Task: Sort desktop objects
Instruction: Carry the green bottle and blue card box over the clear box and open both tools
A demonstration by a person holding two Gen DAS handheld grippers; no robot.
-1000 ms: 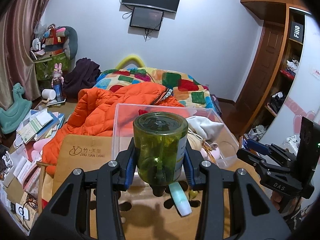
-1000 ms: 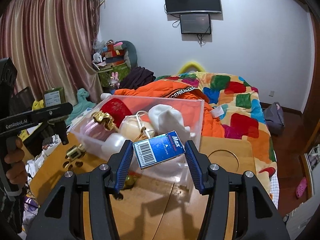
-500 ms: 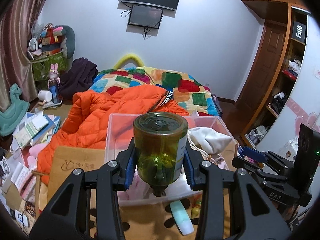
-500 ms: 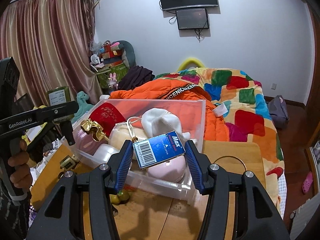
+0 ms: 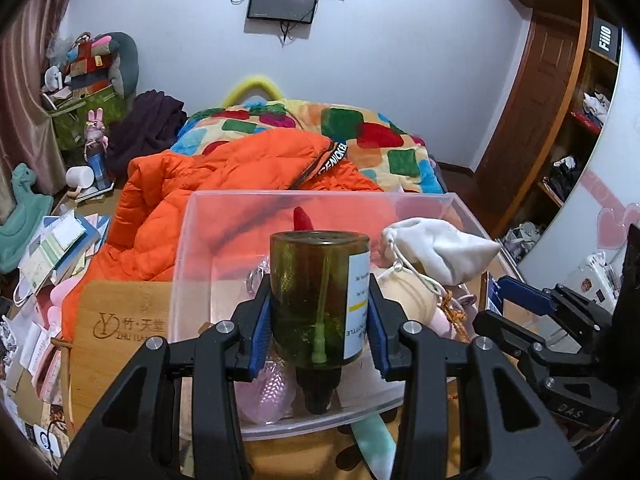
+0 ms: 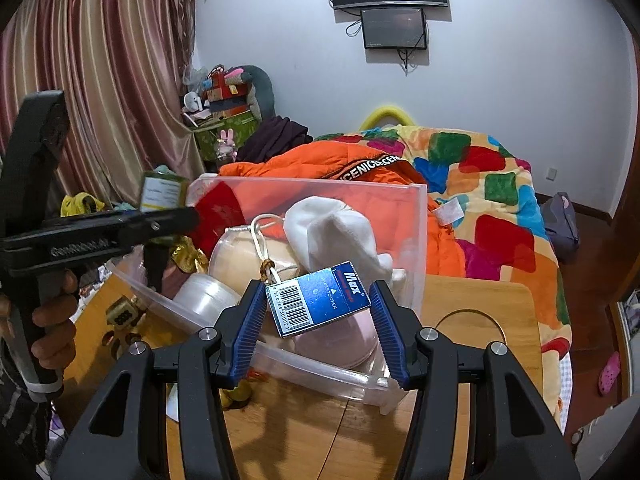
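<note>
Left gripper clamped on green glass bottle, held neck-down over clear bin near its front wall. Looks rigid, smooth, prob. slippery & breakable; blue pads on mid-body beside white label, a sound hold. Tinted olive, thin dip tube inside, dark cap at bottom. Right view: right gripper shut on small blue box w/ barcode, "Max" print, tilted, above bin's near corner over wooden tabletop. Prob. light card, crushable; grip flat sides gently.
</note>
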